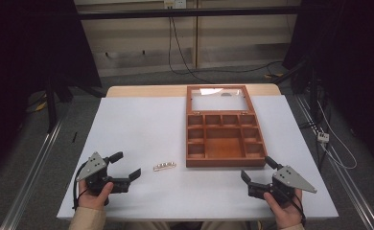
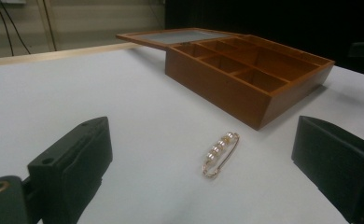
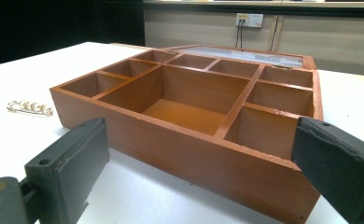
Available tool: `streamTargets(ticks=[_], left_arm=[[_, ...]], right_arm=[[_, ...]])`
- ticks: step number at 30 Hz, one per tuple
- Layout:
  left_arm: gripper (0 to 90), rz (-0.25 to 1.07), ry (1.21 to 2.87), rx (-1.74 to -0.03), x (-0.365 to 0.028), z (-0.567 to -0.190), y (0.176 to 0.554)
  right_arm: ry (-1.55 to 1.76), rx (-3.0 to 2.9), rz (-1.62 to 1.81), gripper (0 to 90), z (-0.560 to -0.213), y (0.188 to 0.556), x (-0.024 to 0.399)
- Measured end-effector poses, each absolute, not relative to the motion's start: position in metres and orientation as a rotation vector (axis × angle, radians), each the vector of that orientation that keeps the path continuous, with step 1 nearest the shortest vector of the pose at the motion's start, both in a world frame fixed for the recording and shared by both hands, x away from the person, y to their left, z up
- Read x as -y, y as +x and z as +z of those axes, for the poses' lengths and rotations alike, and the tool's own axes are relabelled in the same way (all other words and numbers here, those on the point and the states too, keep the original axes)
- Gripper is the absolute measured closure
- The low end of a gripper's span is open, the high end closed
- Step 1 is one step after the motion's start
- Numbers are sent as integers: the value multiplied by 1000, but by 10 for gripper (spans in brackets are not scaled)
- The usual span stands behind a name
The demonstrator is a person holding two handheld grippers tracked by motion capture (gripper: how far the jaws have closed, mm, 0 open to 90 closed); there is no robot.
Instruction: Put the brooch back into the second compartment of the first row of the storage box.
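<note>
Two tools rest low over the counter (image 1: 142, 124), one in each hand, both with jaws spread apart and nothing between them. The left tool (image 1: 126, 165) sits at the near left, held by the left hand (image 1: 95, 194), and points toward the middle of the counter. In the left gripper view its two black jaws stand wide to either side, and the brooch (image 2: 221, 154) lies on the bare surface ahead of them, untouched.

That brooch (image 1: 164, 166) is a small gold pin carrying a row of pale beads. It lies flat on the counter just right of the left tool and just left of the box's near left corner, apart from both.

The right tool (image 1: 257, 171) sits at the near right in the right hand (image 1: 283, 211), aimed at the box (image 1: 226, 163). In the right gripper view the jaws frame the near wall of the box (image 3: 180, 154) without touching it, and the brooch (image 3: 30, 108) shows far off to the left.

The box is brown wood, split into several small compartments around one large middle one, all of them bare. Its glass lid (image 1: 218, 99) lies folded open behind it, toward the far edge of the counter.
</note>
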State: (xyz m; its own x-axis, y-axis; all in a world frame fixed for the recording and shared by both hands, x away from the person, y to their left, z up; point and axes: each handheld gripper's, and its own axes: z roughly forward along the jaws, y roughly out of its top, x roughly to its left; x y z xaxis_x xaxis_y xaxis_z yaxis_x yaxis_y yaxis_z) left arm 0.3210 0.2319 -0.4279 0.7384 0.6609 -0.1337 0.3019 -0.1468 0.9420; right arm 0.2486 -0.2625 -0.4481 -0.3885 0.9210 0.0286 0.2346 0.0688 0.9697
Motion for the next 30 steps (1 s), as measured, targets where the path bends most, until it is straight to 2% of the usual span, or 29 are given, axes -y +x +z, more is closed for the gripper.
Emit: streamTargets(ticks=[16, 22, 30], left_arm=[[72, 344, 1835, -779, -210, -428, 339], [140, 326, 1878, -761, -198, -430, 348], [324, 296, 1984, -718, -175, -437, 367]], right_arm=[[1157, -1703, 1352, 38, -448, 248, 264], [1162, -1692, 1352, 38, -447, 247, 265], [1163, -1694, 1353, 39, -447, 248, 265]])
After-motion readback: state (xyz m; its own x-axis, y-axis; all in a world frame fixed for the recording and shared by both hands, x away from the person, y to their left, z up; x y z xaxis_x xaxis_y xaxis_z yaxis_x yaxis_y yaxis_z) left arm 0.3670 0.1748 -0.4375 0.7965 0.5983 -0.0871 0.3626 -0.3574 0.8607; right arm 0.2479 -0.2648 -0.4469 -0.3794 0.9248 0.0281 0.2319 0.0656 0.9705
